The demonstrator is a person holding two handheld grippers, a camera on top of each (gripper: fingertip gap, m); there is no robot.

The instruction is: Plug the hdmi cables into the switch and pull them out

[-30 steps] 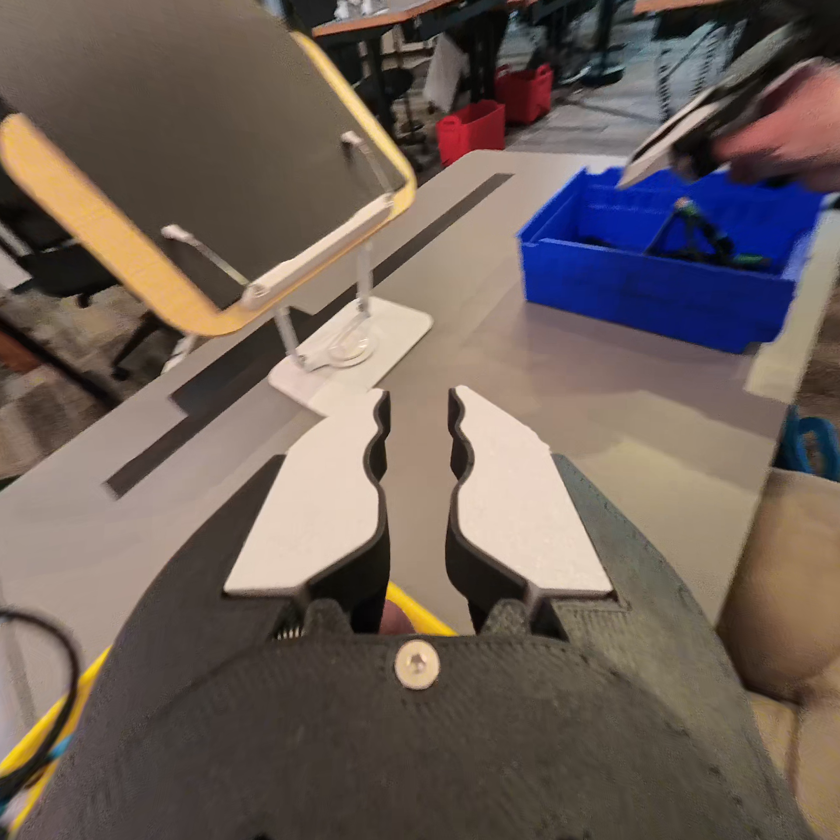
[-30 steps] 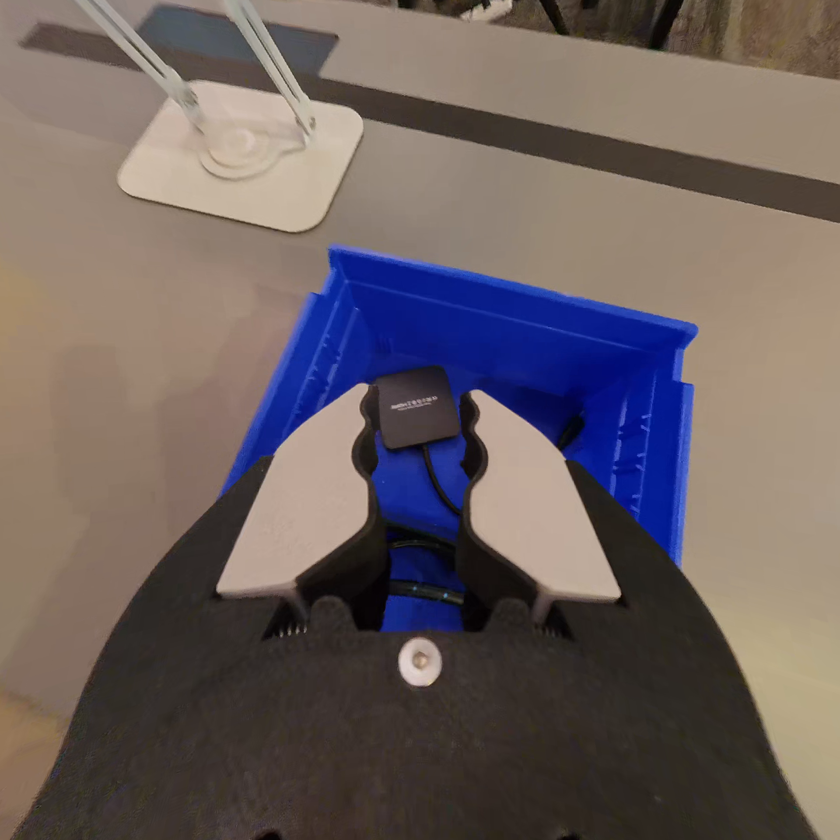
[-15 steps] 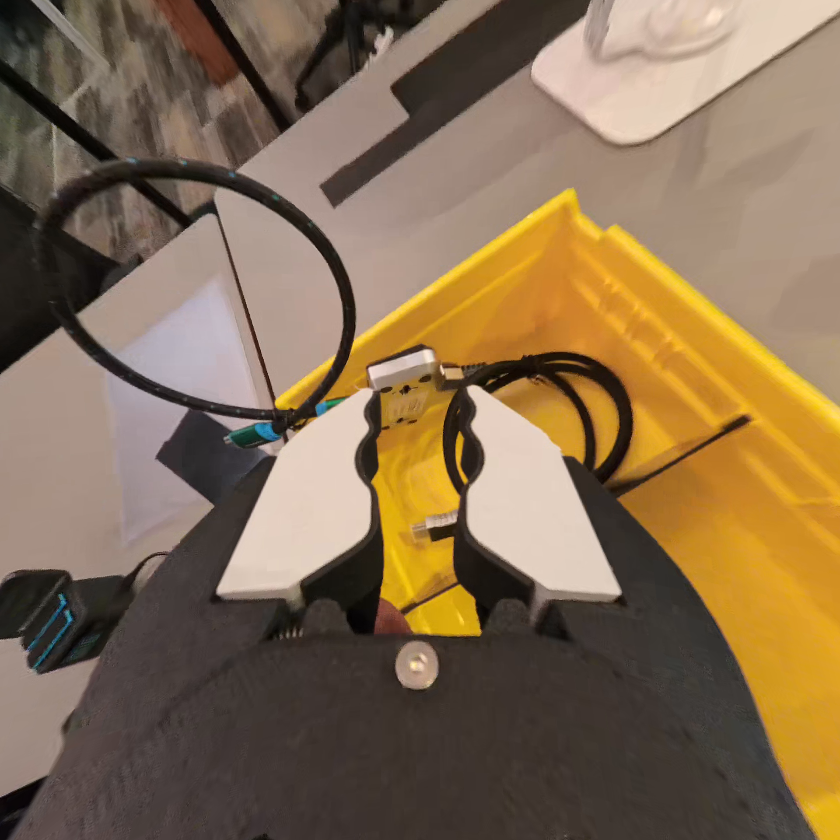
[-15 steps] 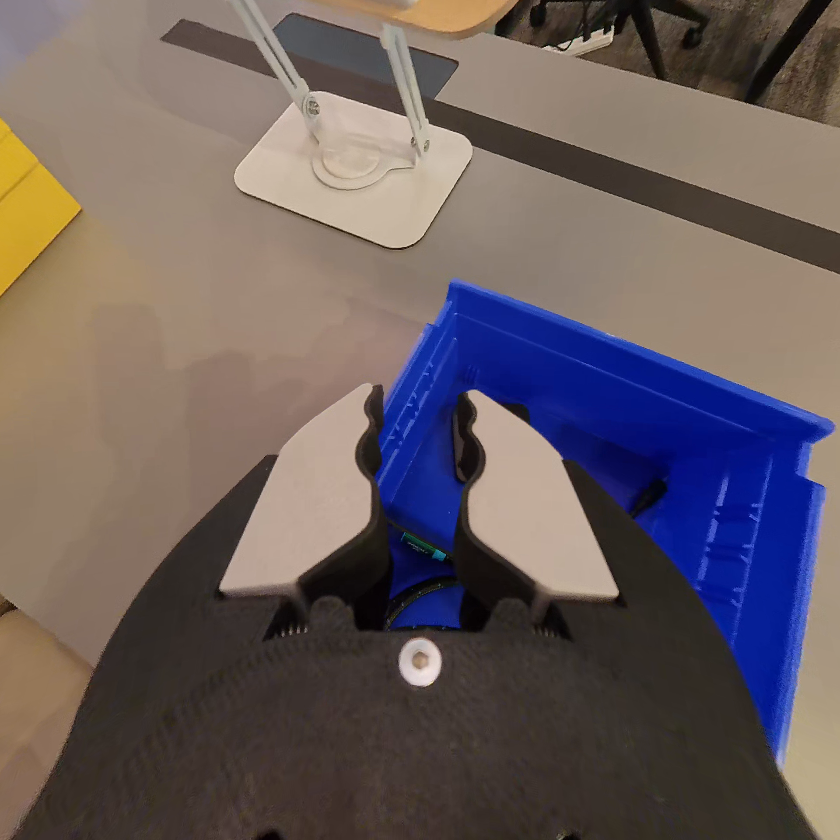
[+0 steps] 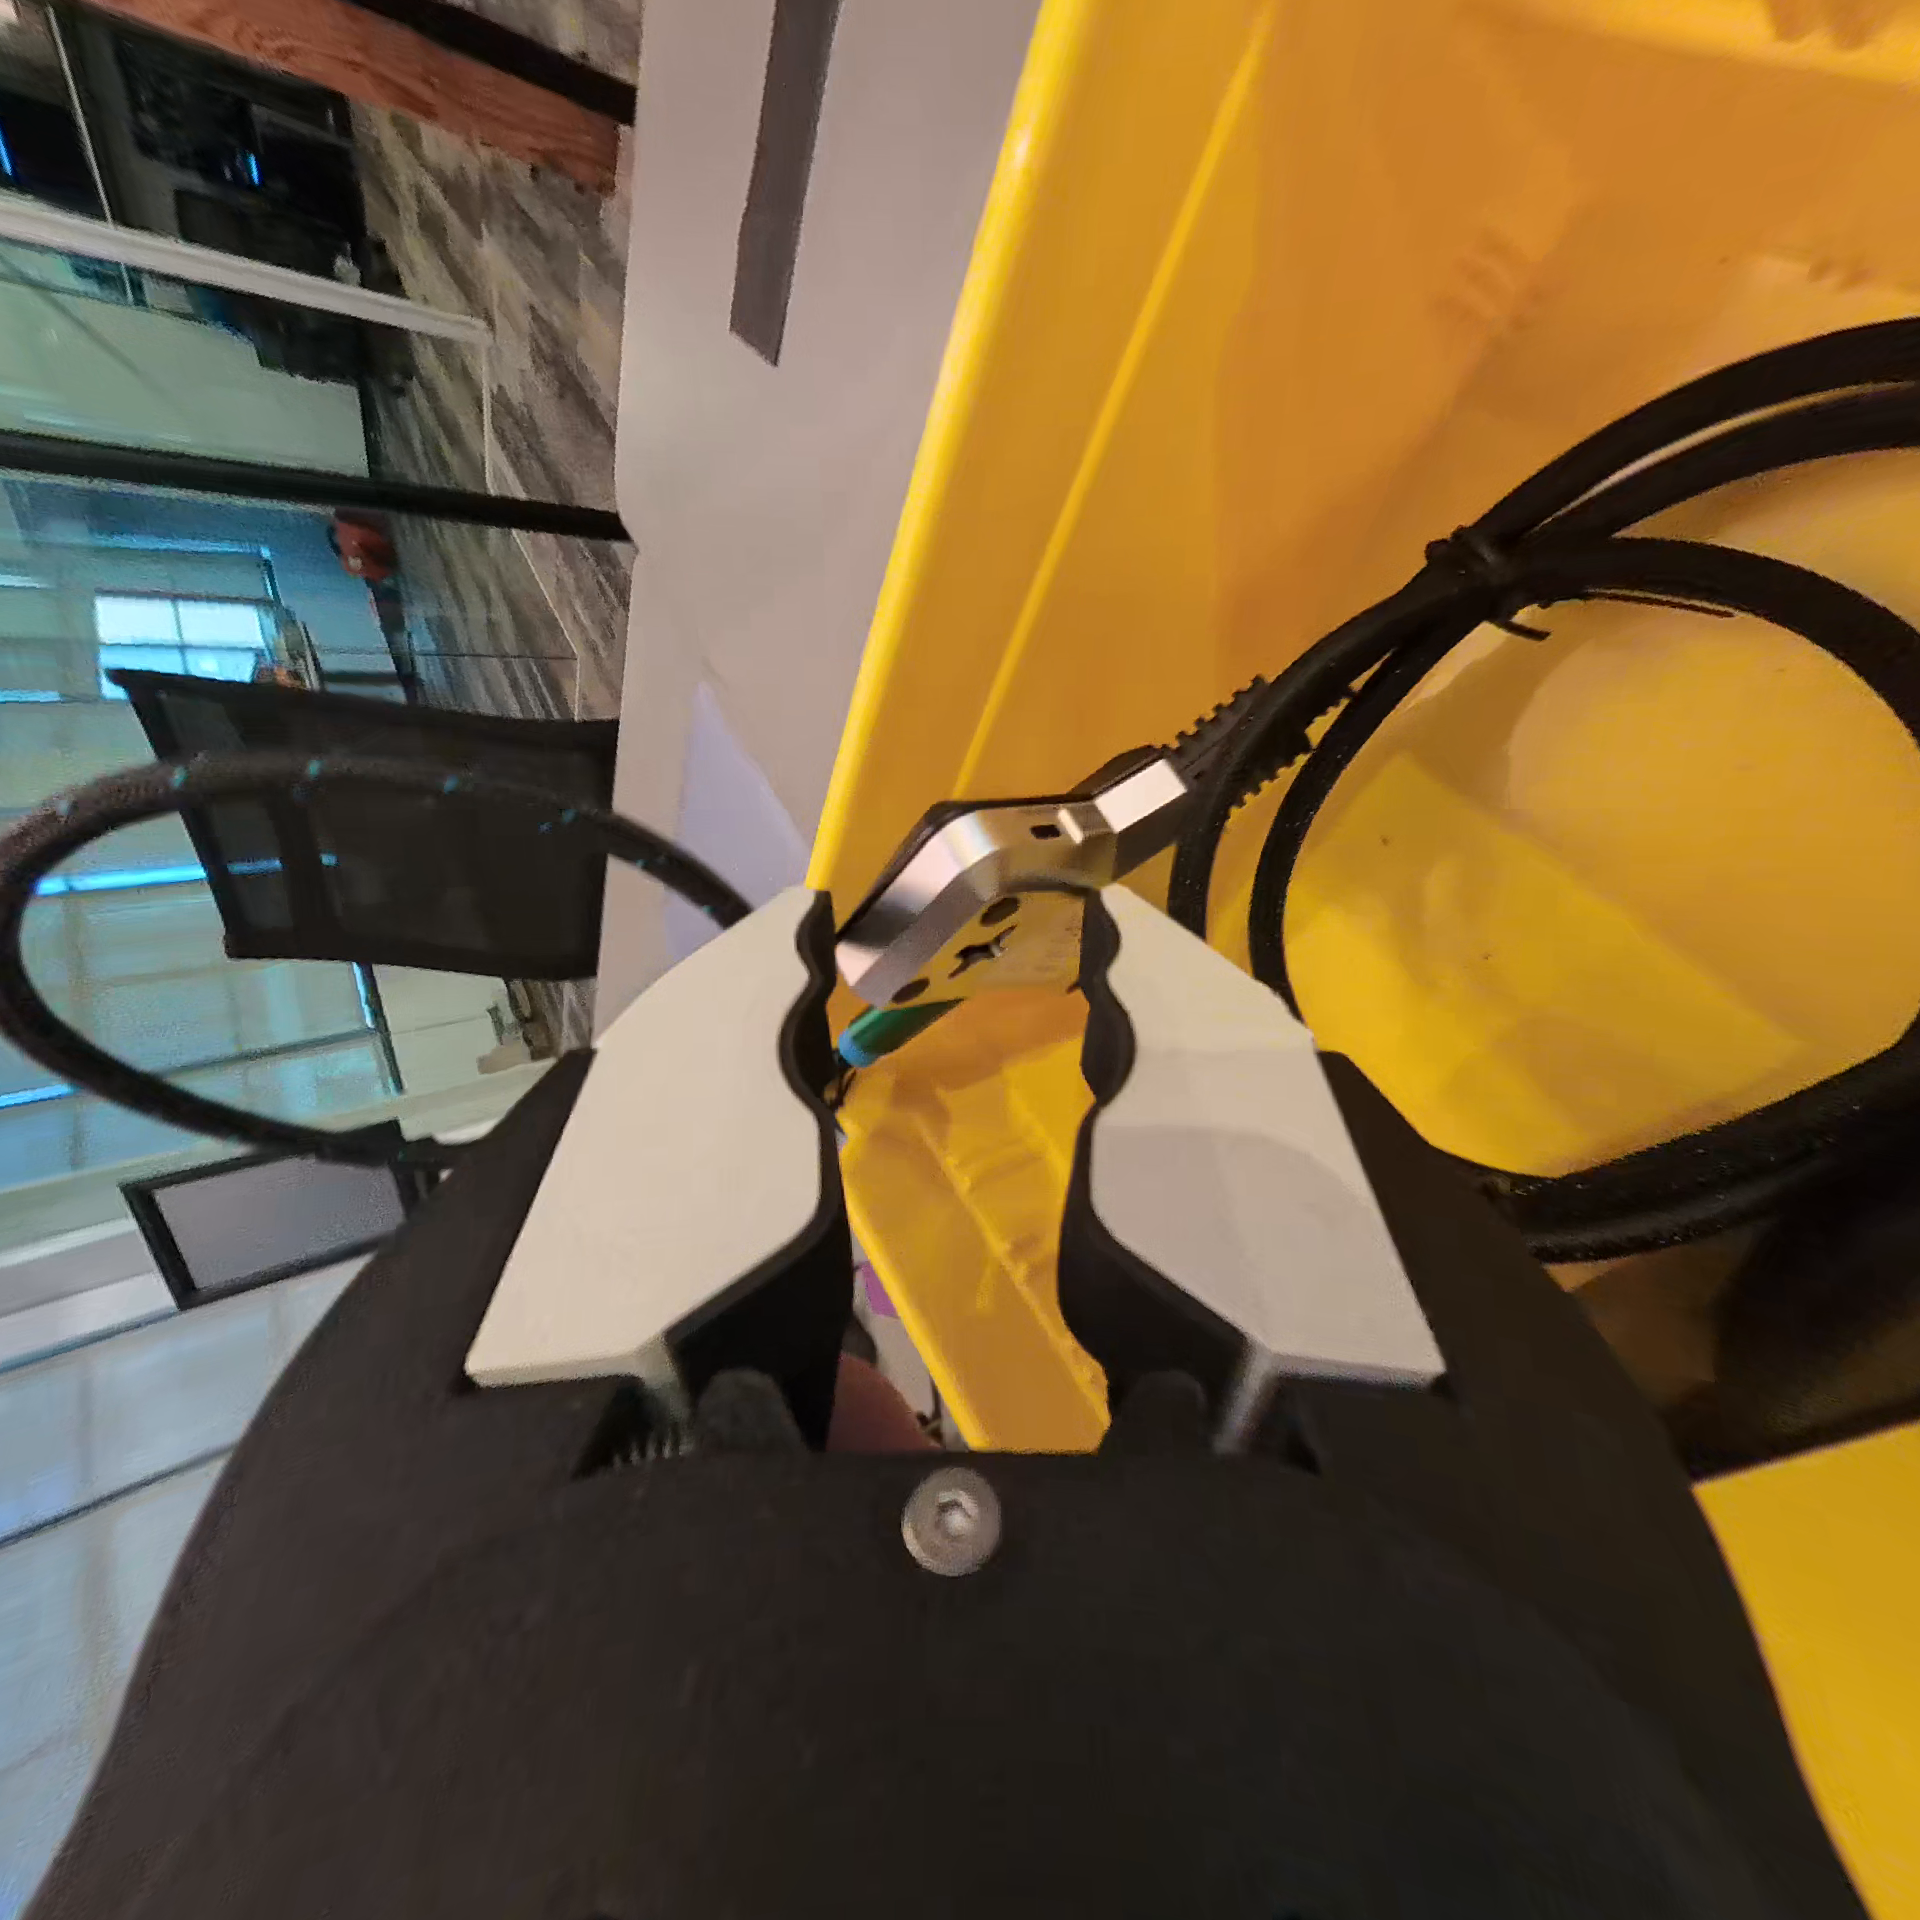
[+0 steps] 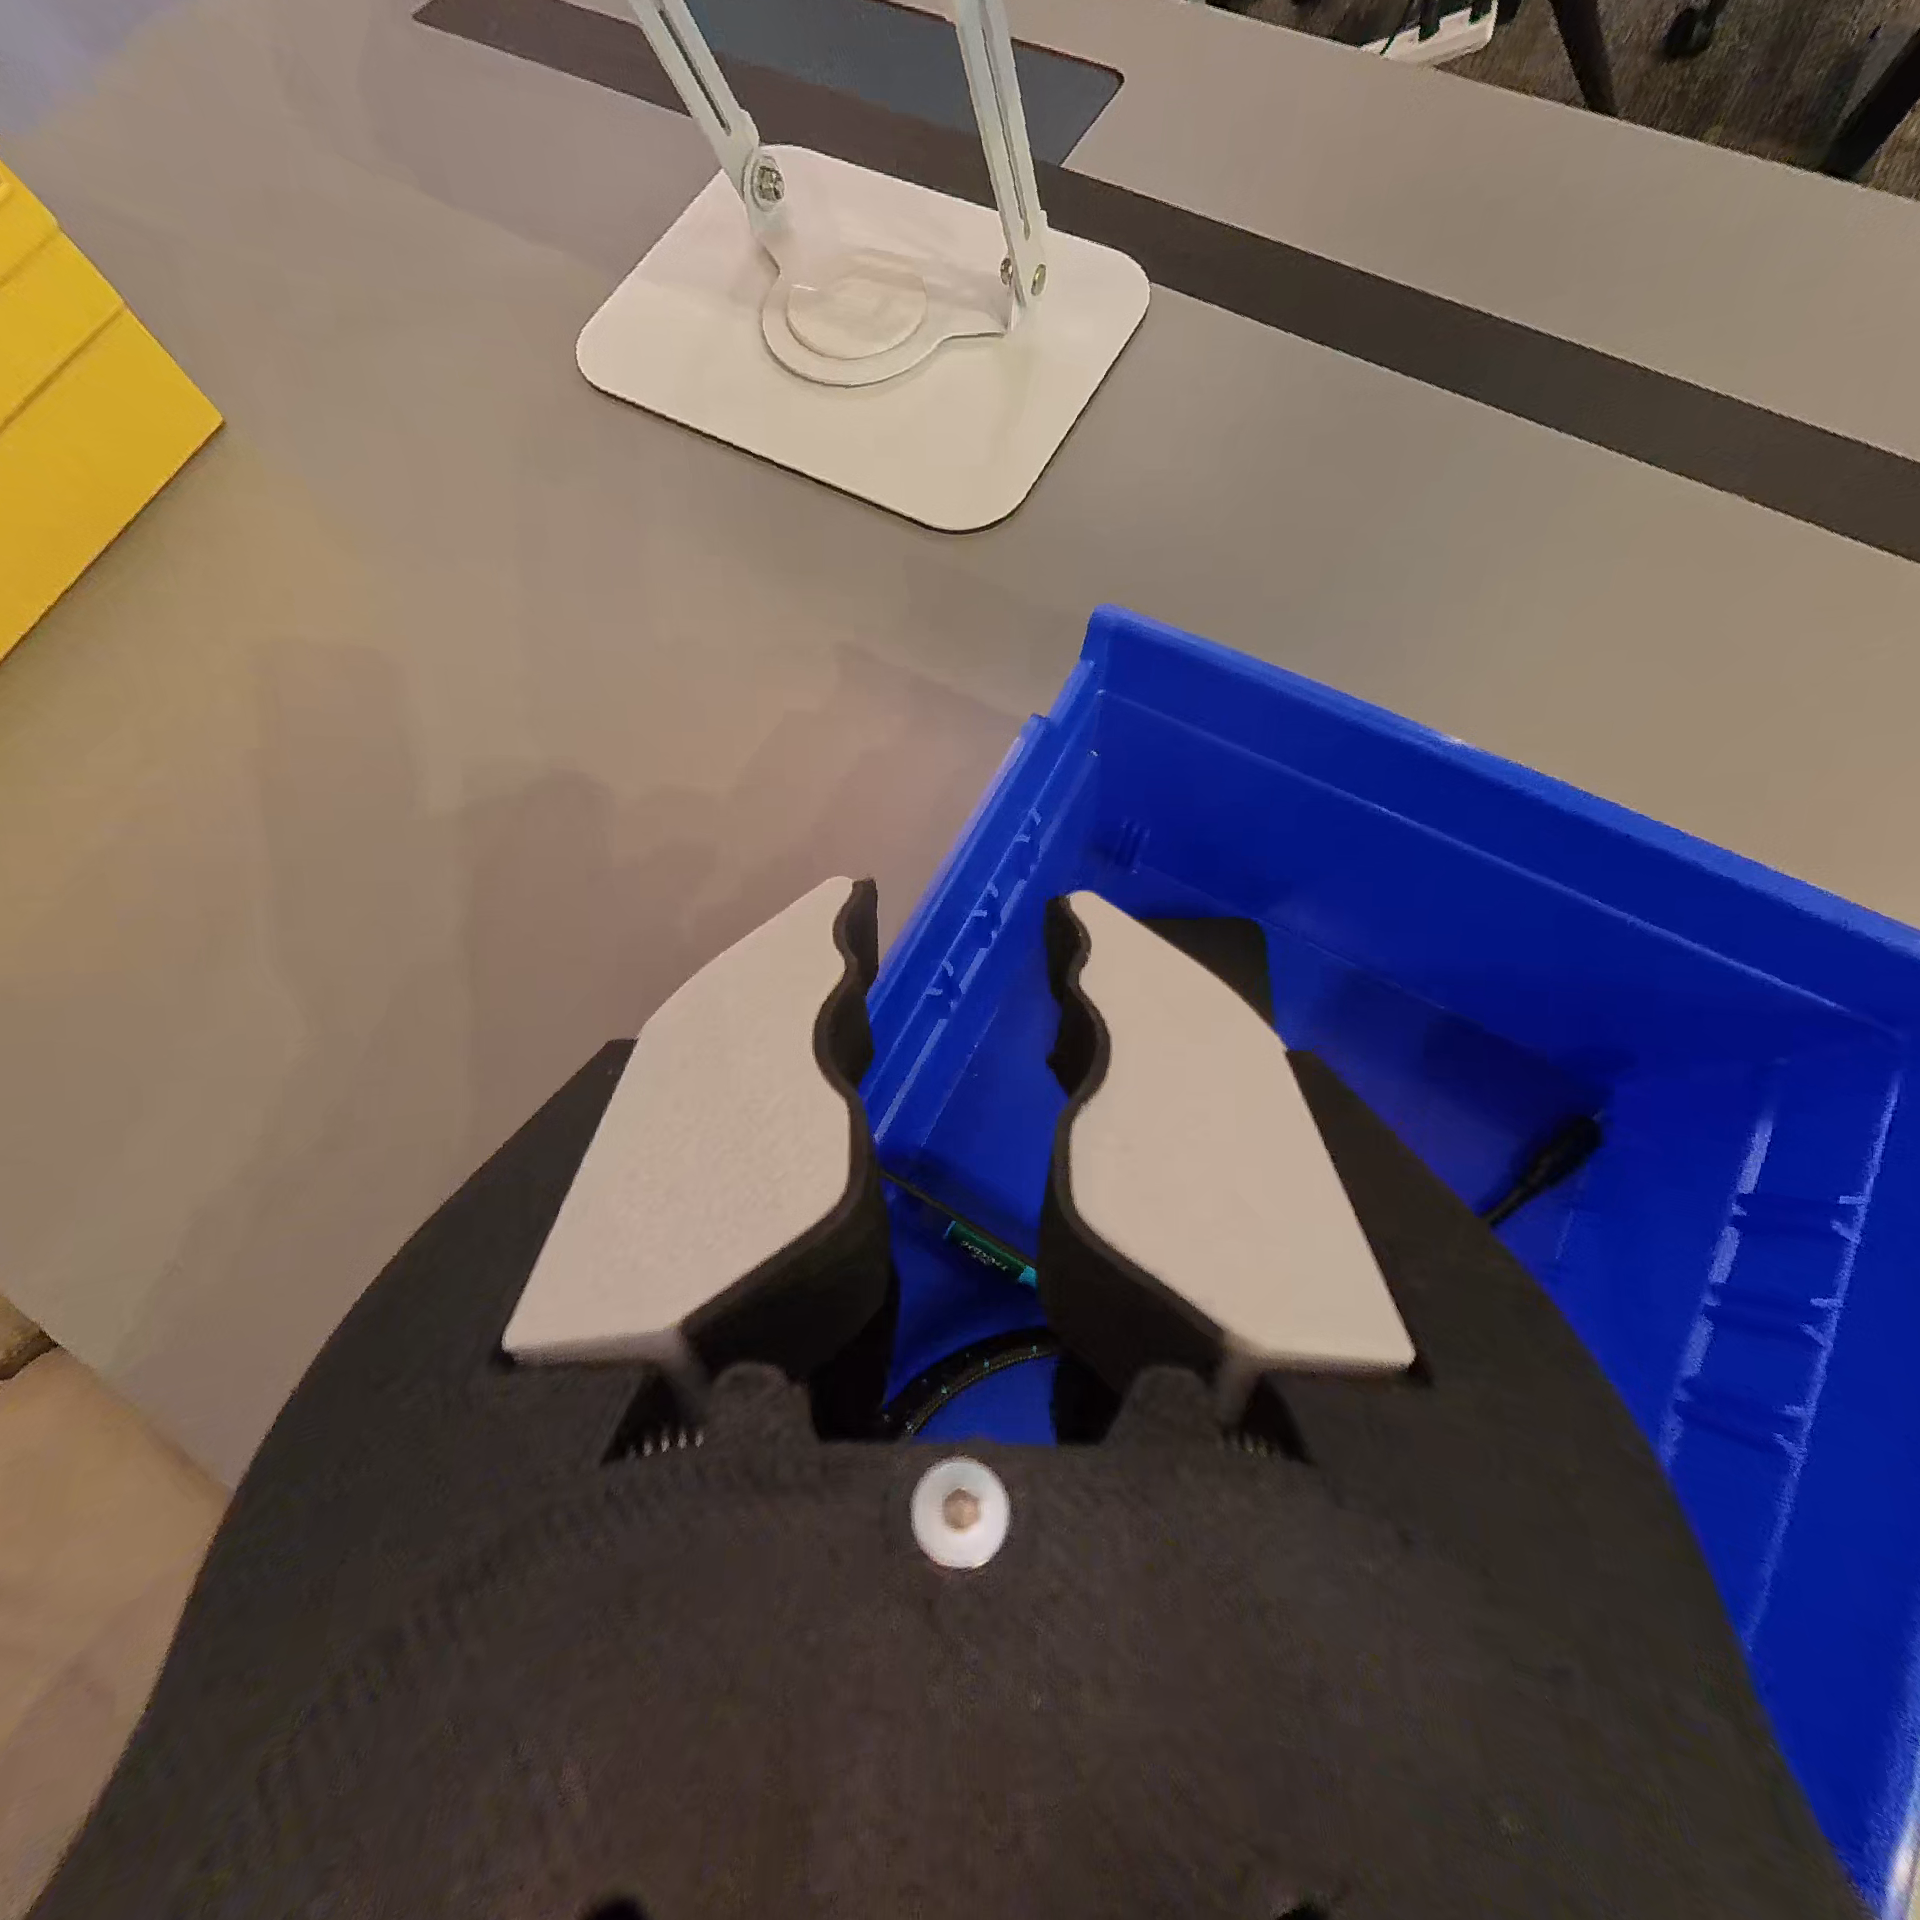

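At frame centre, the silver switch [image 5: 971,914] sits between the open left gripper [image 5: 961,925] tips; it was farther earlier. The right gripper [image 6: 961,914] gapes, empty, over the blue bin [image 6: 1455,831].

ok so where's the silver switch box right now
In the left wrist view, the silver switch box sits inside the yellow bin, between the left gripper tips, with a coiled black cable plugged in at its right.

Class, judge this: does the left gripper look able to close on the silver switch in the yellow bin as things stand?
Probably yes: the left gripper is open, with the silver switch right at its fingertips and nothing between them.
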